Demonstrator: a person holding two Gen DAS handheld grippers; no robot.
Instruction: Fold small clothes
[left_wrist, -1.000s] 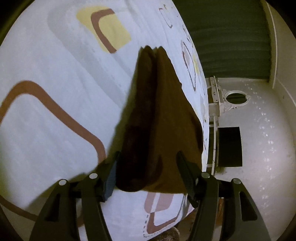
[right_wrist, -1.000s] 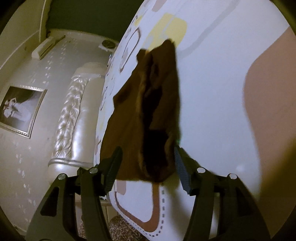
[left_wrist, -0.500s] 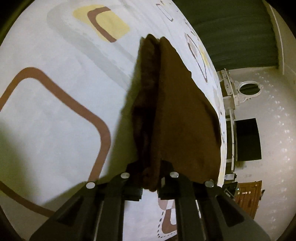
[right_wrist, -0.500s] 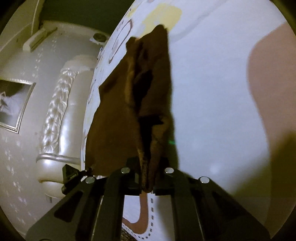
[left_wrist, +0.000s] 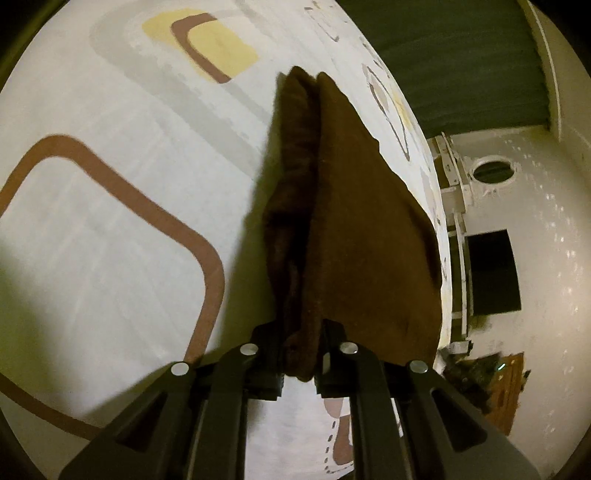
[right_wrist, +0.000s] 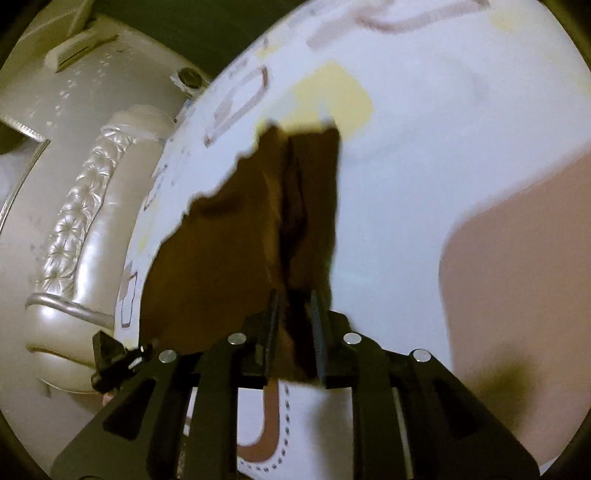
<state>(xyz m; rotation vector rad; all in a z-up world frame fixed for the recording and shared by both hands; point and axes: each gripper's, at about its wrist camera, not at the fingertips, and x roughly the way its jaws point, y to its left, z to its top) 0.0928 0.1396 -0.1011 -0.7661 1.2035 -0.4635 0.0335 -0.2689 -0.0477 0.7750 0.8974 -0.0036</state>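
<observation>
We see the left gripper (left_wrist: 300, 363) with its 2 fingers (left_wrist: 267, 350) pressed onto a bunched corner of the brown cloth (left_wrist: 354, 229). From the pinch, the cloth runs away over the bed sheet (left_wrist: 110, 229), narrowing to a point near a yellow patch (left_wrist: 218, 48) of the print. Its right side reaches the bed's edge; to its left the sheet lies bare and wide. Beyond that edge stand a green curtain (left_wrist: 461, 62) and a white wall (left_wrist: 546, 229).

The right gripper (right_wrist: 295, 332) also pinches the cloth (right_wrist: 229, 251); its jaws are opening slightly, yet the ridged pads (right_wrist: 317, 325) still press a thick fold between them. Here the cloth hangs raised, its ragged left edge showing against the sheet (right_wrist: 399, 192) and a padded headboard (right_wrist: 74, 221). To the right the sheet is open. We see no containers in either view.
</observation>
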